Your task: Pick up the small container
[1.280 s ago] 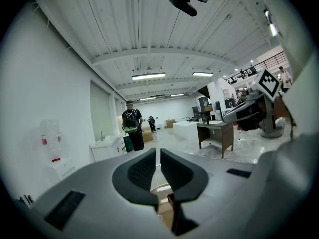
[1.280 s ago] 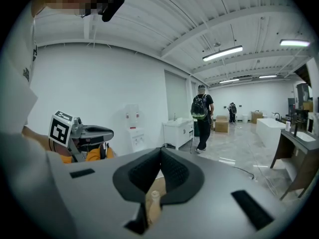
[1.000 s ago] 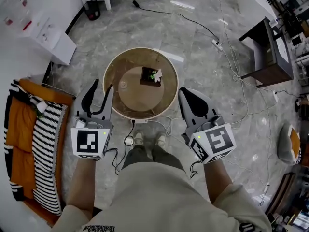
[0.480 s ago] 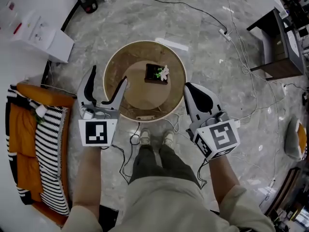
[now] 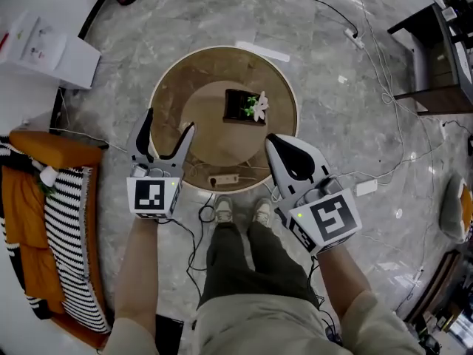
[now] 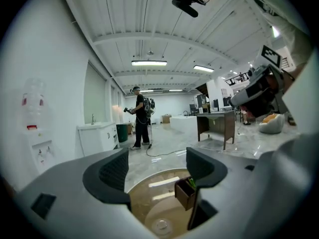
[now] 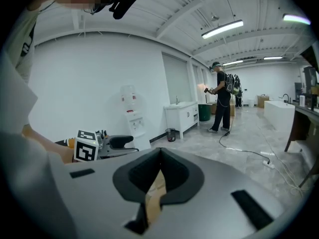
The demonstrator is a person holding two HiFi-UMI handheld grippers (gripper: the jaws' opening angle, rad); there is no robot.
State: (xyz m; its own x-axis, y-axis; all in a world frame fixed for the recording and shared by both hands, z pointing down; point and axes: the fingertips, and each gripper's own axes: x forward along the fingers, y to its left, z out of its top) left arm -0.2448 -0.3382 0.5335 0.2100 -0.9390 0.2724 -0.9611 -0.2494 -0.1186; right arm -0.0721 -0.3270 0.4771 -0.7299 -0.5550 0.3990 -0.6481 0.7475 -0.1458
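Observation:
A small clear round container point(image 6: 160, 226) sits on the brown round table point(image 5: 174, 87), seen low between the jaws in the left gripper view; in the head view I cannot make it out. A dark box planter with a white flower point(image 5: 246, 106) stands on the table's far right part, and the planter point(image 6: 185, 193) also shows by the right jaw. My left gripper point(image 5: 168, 124) hangs over the table's near left edge, open, nothing between its fingers. My right gripper point(image 5: 275, 140) is shut and empty at the table's near right edge.
A white power strip point(image 5: 222, 179) and cables lie below the table's near edge, by the person's shoes point(image 5: 238, 211). An orange and striped couch point(image 5: 52, 228) is on the left, a dark desk point(image 5: 436, 50) far right. A person point(image 6: 141, 123) stands far off.
The left gripper's jaws have spread wider. Both grippers have come closer to the table, the left one now over its near edge.

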